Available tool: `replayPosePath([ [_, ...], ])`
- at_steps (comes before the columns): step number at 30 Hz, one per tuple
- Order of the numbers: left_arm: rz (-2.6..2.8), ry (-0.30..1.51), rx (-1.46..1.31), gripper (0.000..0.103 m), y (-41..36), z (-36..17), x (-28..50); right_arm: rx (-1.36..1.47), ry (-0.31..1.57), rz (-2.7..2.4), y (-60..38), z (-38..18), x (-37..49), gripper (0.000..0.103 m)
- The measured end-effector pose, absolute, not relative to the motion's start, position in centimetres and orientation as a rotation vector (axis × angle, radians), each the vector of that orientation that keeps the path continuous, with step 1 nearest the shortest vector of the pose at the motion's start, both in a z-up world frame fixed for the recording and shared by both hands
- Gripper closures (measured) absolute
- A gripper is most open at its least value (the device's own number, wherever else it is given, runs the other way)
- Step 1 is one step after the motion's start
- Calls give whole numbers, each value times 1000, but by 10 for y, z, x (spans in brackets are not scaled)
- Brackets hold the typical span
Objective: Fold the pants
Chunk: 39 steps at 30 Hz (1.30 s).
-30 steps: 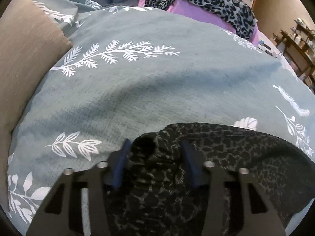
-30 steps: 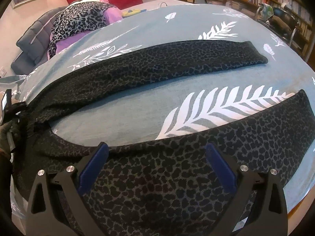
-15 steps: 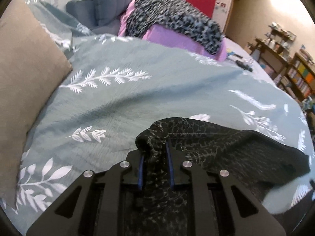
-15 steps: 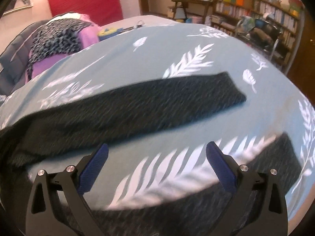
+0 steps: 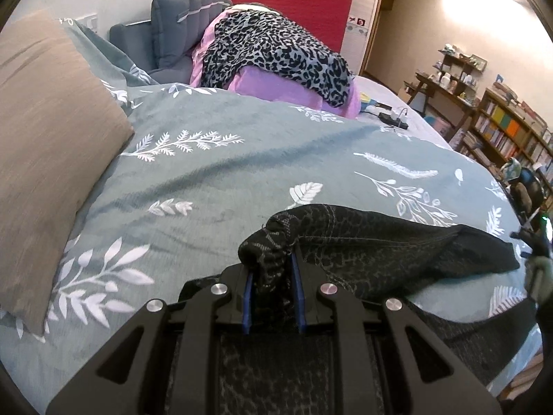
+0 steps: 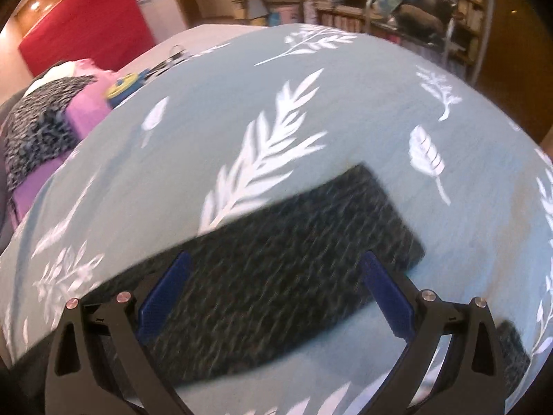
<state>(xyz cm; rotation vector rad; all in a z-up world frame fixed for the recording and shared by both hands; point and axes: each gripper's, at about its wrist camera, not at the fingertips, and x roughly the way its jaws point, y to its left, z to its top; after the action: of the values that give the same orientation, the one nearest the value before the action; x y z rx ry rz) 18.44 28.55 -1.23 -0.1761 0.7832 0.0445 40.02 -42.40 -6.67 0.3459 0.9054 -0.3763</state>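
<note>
Dark leopard-print pants [image 5: 380, 252] lie on a grey-green bedspread with white leaf prints [image 5: 242, 159]. My left gripper [image 5: 271, 273] is shut on a bunched bit of the pants' waistband and holds it slightly raised. In the right wrist view the far pant leg [image 6: 293, 276] lies flat, blurred by motion, with its cuff at the right. My right gripper [image 6: 276, 276] is wide open and empty, hovering over that leg near the cuff. The right gripper also shows at the far right edge of the left wrist view [image 5: 535, 242].
A tan pillow [image 5: 45, 159] lies at the left. A purple pile under a leopard cloth [image 5: 276, 58] and a grey cushion [image 5: 179, 24] sit at the head of the bed. Small items [image 5: 390, 117] lie beyond. Bookshelves [image 5: 511, 138] stand past the bed's right edge.
My left gripper closed on the waistband and lifted it. My right gripper, still open, swung from the near leg across to the far leg's cuff end.
</note>
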Motion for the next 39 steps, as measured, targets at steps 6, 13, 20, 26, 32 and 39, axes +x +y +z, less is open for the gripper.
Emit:
replayPosePath([
  [6,28,777,-194,85,288,-10,151,424,943,-407,-444,-79,427,3],
  [13,12,765,-300,85,300,-8,118,468,974,-474,-453,-98,445,3],
  [20,49,791,-265,85,300,-11,104,450,991,-464,-446,-108,451,3],
  [26,46,775,-254,85,300,-5,104,379,1023,-460,-439,-115,460,46],
  [32,45,761,-298,85,308,-1,110,392,992,-436,-446,-100,439,96],
  [39,26,721,-398,85,329,-2,113,375,884,-376,-450,-52,368,97],
])
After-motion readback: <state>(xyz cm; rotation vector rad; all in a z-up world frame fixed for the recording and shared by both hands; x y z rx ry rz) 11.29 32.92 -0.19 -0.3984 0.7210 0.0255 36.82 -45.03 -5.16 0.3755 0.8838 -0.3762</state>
